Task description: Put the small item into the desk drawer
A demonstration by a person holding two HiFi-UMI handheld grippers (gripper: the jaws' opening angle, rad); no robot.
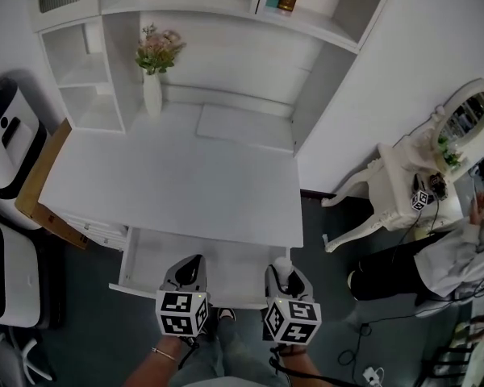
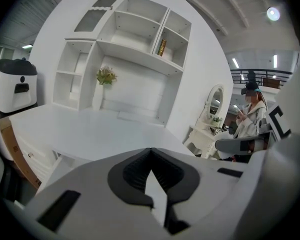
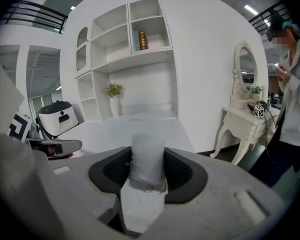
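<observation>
The white desk point(image 1: 177, 180) has its drawer point(image 1: 157, 252) pulled out at the front. My right gripper point(image 1: 283, 274) is shut on a small white roll of gauze-like cloth point(image 3: 148, 159), which stands upright between the pads, over the drawer's right end. A bit of the white roll point(image 1: 282, 264) peeks out in the head view. My left gripper point(image 1: 192, 271) hovers over the drawer's front edge, its dark pads point(image 2: 135, 171) meeting at the tip with nothing between them.
A vase of flowers point(image 1: 152, 71) stands at the desk's back left under a white shelf unit point(image 1: 250, 6). A white appliance point(image 1: 8, 139) sits left of the desk. A white dressing table point(image 1: 419, 176) and a seated person point(image 1: 436, 256) are to the right.
</observation>
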